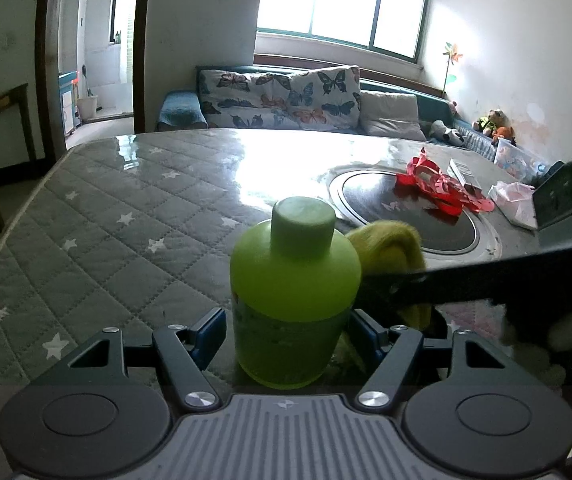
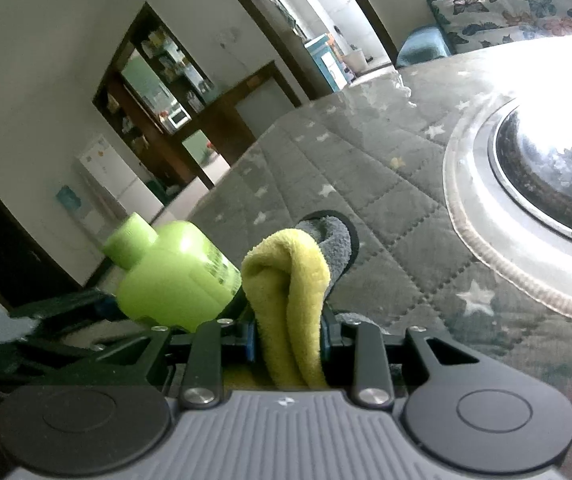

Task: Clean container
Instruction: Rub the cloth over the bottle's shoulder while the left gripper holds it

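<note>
The left claw (image 1: pixel 287 330) points forward and level, its blue-padded fingers (image 1: pixel 208 330) closed against a green bottle (image 1: pixel 295 280). The right claw (image 2: pixel 287 342) reaches across from the right, tilted, its fingers pinched tight on a folded yellow cloth (image 2: pixel 289 292).

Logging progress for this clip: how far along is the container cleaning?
Pickup looks done: the left gripper holds the green bottle and the right gripper clamps the yellow cloth. In hand: cloth sits beside the bottle's shoulder. Left: the wiping itself; no cleaned area can be told.
</note>
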Motion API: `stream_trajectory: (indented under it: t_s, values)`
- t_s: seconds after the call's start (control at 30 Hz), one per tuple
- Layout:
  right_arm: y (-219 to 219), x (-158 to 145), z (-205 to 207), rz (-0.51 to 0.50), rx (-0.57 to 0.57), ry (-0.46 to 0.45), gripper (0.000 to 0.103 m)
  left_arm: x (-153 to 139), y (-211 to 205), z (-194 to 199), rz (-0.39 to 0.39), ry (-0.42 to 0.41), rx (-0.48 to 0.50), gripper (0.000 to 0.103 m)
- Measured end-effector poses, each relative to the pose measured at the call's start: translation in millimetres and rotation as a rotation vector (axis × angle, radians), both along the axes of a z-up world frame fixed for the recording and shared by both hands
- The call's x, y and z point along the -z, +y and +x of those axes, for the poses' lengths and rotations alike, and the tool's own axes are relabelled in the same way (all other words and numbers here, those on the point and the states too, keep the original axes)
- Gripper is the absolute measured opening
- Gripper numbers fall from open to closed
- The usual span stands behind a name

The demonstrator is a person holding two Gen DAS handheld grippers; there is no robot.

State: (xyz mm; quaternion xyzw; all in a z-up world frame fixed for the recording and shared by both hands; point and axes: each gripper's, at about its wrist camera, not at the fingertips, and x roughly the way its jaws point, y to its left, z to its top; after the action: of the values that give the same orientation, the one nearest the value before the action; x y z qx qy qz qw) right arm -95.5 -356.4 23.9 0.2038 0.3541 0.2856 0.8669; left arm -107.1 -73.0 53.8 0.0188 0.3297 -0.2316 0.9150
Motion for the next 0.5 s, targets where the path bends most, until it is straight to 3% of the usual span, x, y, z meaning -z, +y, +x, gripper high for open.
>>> stream_trajectory:
  t_s: [0.5]
  values:
    - [9.7, -52.4, 12.3, 0.035, -0.045, -0.130, 0.028, 1.9, 0.2, 2.6, 0.003, 0.003, 0.008, 0.070]
